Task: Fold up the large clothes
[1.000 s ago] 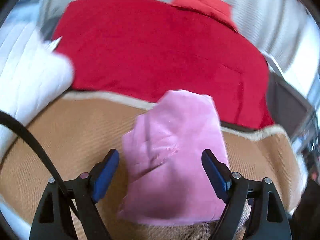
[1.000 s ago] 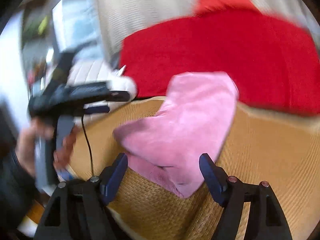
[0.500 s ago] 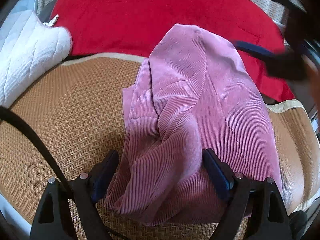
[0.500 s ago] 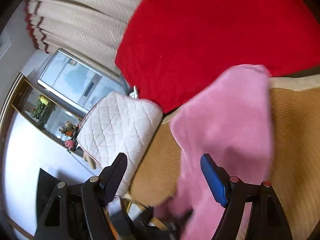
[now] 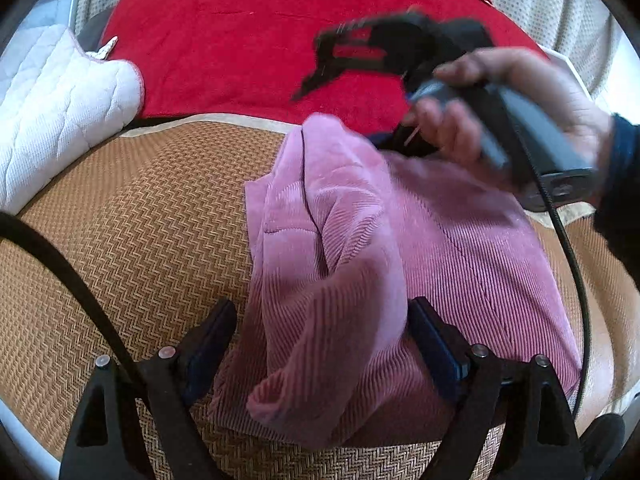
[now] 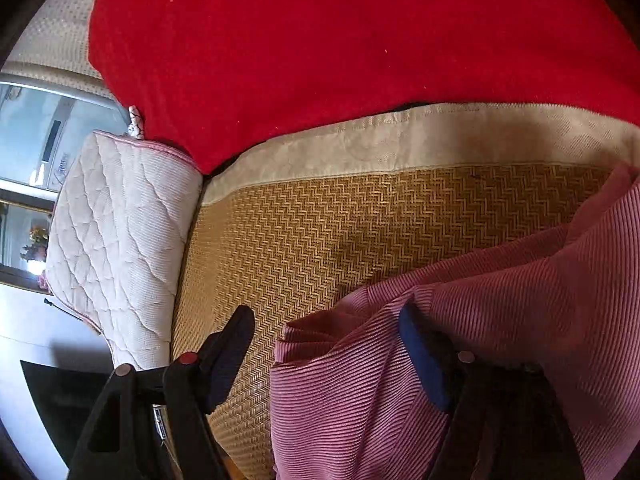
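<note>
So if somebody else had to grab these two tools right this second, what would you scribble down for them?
Left tool: open, its two fingers either side of a bunched fold of the pink corduroy garment, not pinching it.
Right tool: open, low at the garment's far edge; one finger is against the cloth, the other over the woven mat.
Garment lies crumpled on the mat, in front of the red blanket, white quilted cushion to the left.
Done: no neat fold shows.
Left: take hold, spread it flat, fold.
</note>
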`<state>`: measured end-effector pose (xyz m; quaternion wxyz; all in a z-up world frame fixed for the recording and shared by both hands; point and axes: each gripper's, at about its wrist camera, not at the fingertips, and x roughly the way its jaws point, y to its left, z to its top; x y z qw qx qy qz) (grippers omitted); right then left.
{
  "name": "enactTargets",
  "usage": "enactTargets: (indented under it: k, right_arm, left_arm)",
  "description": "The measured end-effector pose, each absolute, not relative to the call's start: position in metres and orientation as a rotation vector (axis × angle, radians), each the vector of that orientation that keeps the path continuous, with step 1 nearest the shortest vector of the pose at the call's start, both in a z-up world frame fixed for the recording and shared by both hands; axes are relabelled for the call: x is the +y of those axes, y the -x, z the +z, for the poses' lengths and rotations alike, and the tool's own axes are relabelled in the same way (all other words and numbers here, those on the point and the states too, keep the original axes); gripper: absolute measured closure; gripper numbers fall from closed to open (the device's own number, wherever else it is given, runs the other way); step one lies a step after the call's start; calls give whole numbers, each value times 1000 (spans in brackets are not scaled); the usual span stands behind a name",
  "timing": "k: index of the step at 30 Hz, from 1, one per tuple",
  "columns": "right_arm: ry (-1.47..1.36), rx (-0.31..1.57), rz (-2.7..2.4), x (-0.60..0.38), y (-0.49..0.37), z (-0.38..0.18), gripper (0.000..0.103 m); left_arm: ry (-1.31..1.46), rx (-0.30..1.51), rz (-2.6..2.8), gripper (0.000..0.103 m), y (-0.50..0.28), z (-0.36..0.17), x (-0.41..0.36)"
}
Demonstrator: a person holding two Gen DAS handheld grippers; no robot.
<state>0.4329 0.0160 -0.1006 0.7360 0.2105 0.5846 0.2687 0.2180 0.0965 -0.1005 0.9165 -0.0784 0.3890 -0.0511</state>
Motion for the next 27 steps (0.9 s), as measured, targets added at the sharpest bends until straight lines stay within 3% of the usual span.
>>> enactTargets:
  k: [8, 13, 19, 27]
  right_arm:
    - [-584, 1049, 778, -43, -315, -46, 22]
    - [-741, 938, 693, -124, -226, -68, 21]
    - [-972, 961, 695, -173, -187, -108, 18]
    - [-1056, 1095, 667, -153, -180, -153, 19]
  left_arm:
    - [235, 801, -103, 11, -213, -101, 104]
    - [247, 720, -77, 12, -207, -65, 115]
    - [215, 705, -128, 12, -251, -22, 109]
    - [138, 940, -4, 10, -312, -88, 101]
